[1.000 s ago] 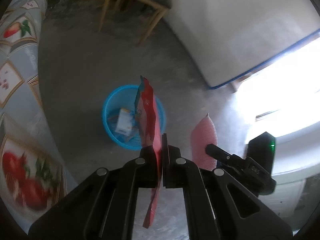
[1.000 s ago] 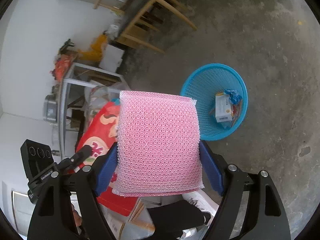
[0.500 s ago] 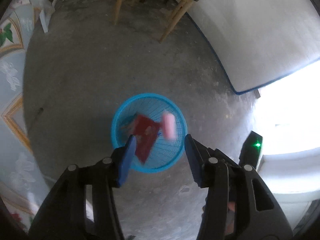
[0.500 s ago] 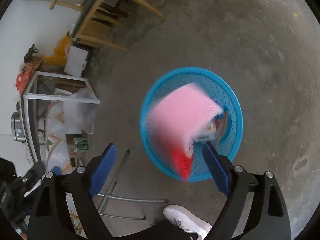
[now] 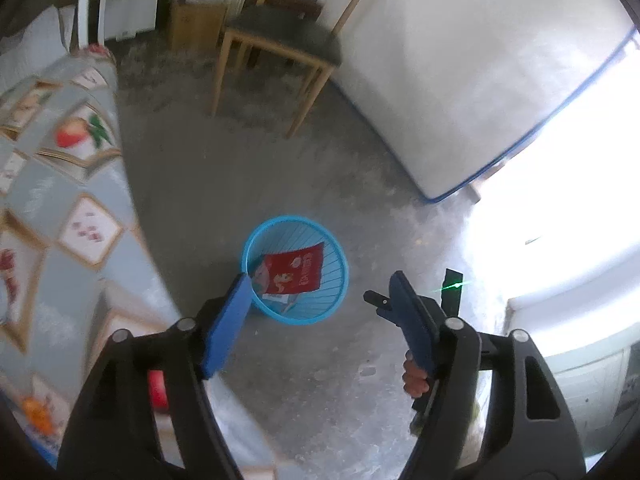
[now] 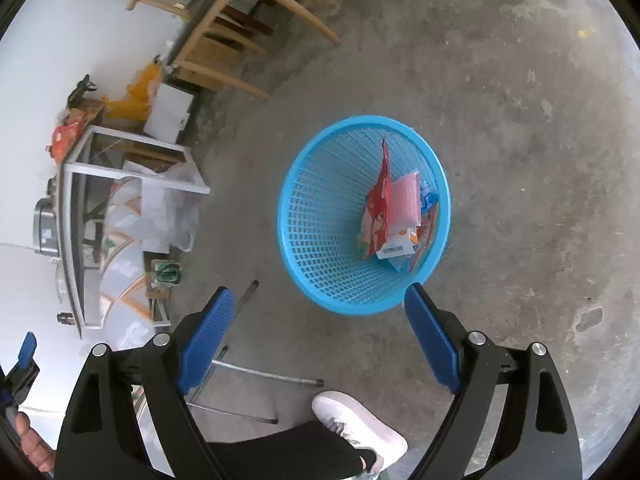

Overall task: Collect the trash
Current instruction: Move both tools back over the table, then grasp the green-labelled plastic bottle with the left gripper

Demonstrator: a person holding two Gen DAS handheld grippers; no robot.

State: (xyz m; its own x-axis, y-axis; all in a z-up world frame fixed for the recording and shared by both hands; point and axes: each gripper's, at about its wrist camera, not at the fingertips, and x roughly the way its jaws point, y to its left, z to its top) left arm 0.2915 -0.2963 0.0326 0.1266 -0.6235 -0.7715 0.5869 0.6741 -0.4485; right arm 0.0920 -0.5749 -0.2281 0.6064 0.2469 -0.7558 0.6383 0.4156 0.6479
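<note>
A blue plastic basket [image 6: 320,216] stands on the concrete floor, also seen from higher up as the same basket [image 5: 336,248]. Inside it lie a red snack packet [image 6: 378,204], a pink mesh sponge [image 6: 404,204] and a small white carton [image 6: 398,246]. From the left wrist view the red packet [image 5: 298,268] lies flat on top. My left gripper [image 5: 320,284] hangs above the basket, its jaws opening with nothing between them. My right gripper [image 6: 318,298] is open and empty, just short of the basket's near rim.
A table with a fruit-print cloth [image 5: 60,184] fills the left. A wooden chair [image 5: 280,44] and a leaning white mattress [image 5: 460,72] stand beyond the basket. A metal rack with bags [image 6: 120,216], a metal rod [image 6: 256,372] and the person's white shoe [image 6: 356,428] lie near.
Both grippers let go: the red packet and the pink sponge fell into the basket and now lie still there. My left gripper rose and opened wider; the right one sank toward the basket.
</note>
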